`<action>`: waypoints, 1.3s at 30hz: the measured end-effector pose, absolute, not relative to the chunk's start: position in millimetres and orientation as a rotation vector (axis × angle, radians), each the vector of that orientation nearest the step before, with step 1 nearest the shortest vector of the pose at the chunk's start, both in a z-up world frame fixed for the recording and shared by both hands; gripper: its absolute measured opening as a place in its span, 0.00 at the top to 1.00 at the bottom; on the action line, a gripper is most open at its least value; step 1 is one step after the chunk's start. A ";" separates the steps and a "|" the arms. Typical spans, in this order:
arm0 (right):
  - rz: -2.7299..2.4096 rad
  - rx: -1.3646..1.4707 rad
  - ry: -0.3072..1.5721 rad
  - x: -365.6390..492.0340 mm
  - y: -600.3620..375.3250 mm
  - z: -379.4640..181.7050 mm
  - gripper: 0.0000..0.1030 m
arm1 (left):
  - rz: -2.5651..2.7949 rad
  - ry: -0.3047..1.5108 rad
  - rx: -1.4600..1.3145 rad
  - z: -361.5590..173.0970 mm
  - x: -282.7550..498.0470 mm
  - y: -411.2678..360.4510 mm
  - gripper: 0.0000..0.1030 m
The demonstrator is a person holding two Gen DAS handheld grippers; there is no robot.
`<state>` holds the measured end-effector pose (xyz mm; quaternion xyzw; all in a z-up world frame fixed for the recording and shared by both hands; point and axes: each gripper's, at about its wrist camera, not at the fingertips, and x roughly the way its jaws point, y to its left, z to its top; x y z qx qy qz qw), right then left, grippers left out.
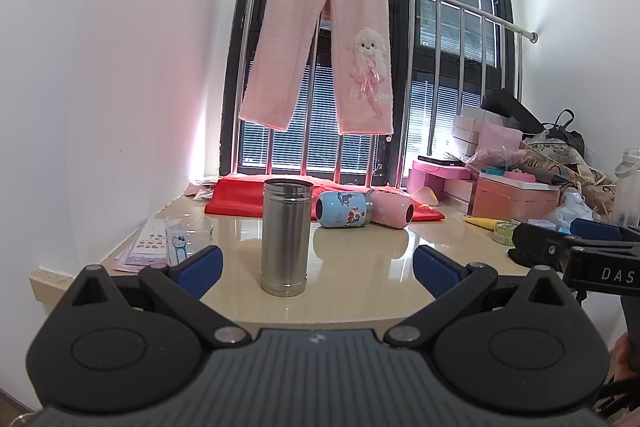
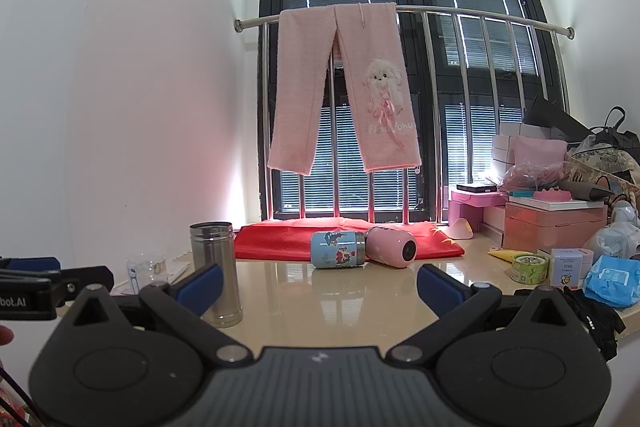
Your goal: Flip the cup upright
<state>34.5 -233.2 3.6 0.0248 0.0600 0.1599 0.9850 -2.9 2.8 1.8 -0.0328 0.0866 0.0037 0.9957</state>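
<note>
A tall steel cup [image 1: 286, 237] stands upright on the beige countertop [image 1: 360, 267], mouth up; it also shows in the right wrist view [image 2: 216, 273]. A blue cartoon-printed cup [image 1: 343, 209] [image 2: 337, 249] lies on its side behind it, next to a pink cup [image 1: 391, 209] [image 2: 390, 246] that also lies on its side. My left gripper [image 1: 318, 265] is open and empty, with the steel cup just in front between its fingers. My right gripper [image 2: 319, 285] is open and empty, to the right of the steel cup and in front of the lying cups.
A red cloth [image 1: 240, 199] lies under the window rail, where pink trousers [image 1: 320, 55] hang. Boxes, bags and small jars [image 2: 560, 227] crowd the right side. Sticker sheets and a clear cup [image 1: 160, 243] sit at the left. The counter's front edge is near.
</note>
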 end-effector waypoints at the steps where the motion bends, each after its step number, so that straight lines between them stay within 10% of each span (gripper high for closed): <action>1: 0.321 0.050 0.120 34.5 -233.2 3.6 0.00 | 0.008 0.173 -0.065 2.0 -3.0 2.4 0.00; 39: 0.323 0.050 0.120 32.7 -233.9 5.6 0.00 | 0.006 0.172 -0.069 2.2 -2.4 1.6 0.00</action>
